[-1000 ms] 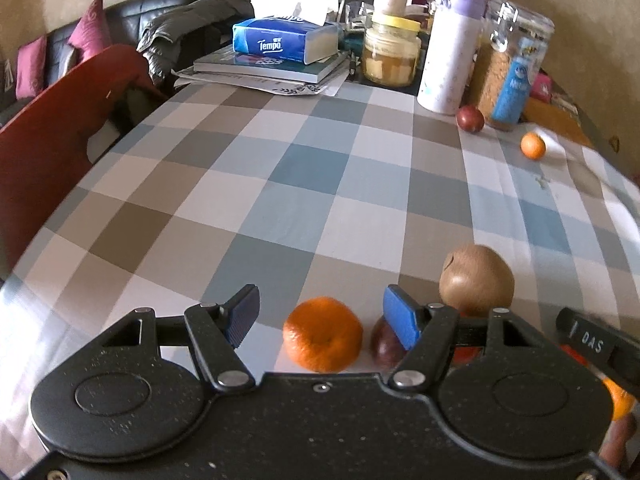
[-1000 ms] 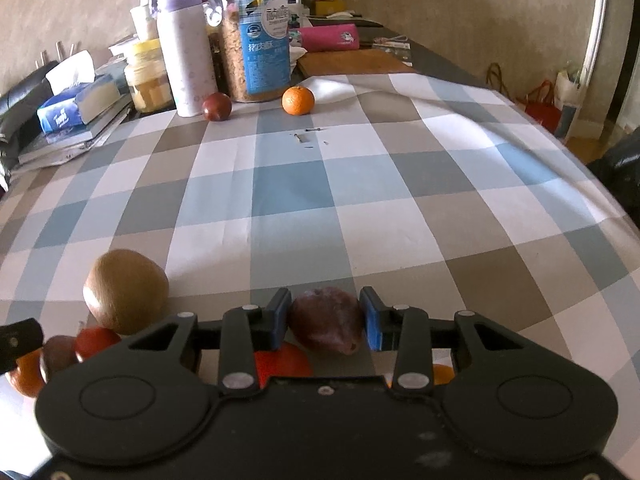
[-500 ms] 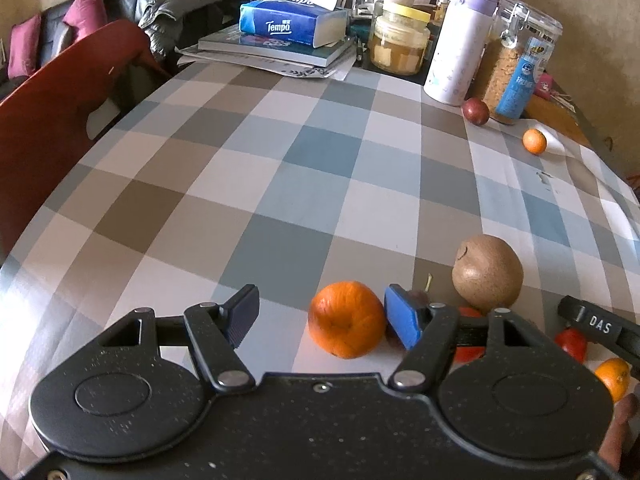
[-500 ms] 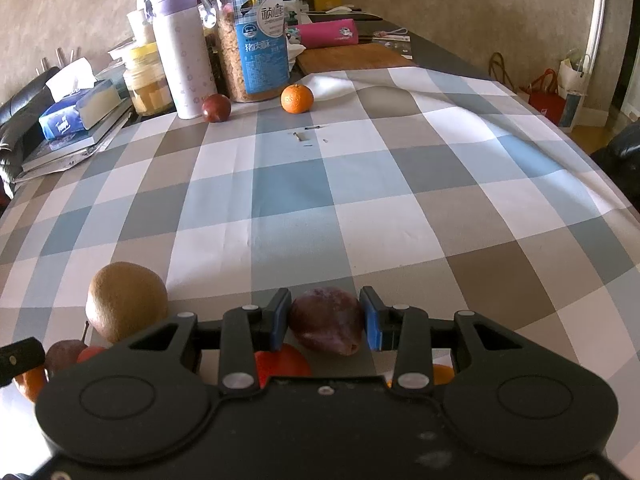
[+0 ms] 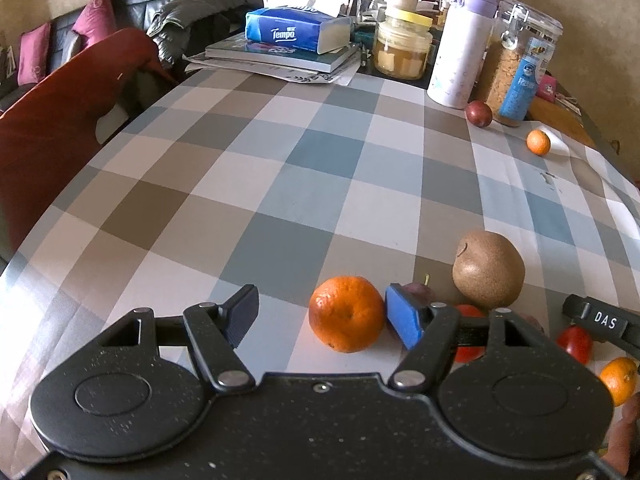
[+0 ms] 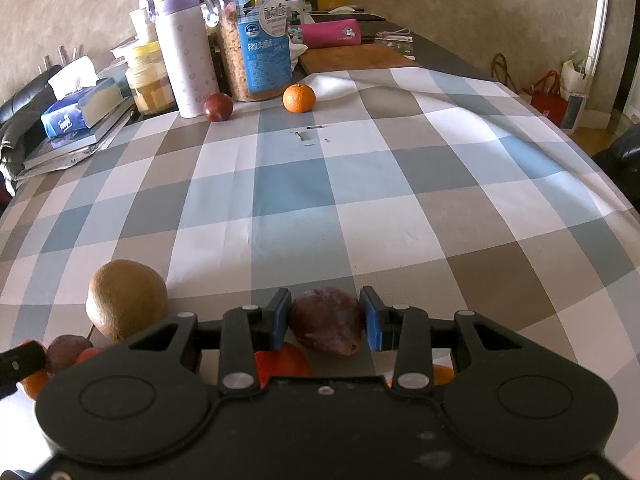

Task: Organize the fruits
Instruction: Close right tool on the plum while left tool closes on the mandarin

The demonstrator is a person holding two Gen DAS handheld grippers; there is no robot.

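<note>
Right gripper clamps plum; left gripper beside mandarin

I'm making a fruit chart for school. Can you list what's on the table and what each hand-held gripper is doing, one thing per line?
Table: checked cloth
Left hand-held gripper: open, jaws just opened wider; mandarin sits between them on the cloth, by the right pad
Right hand-held gripper: shut on plum
Near pile: kiwi, more small red and orange fruits
Far fruits: plum and mandarin by the jar
Also far: bottle, tissues, books
</note>
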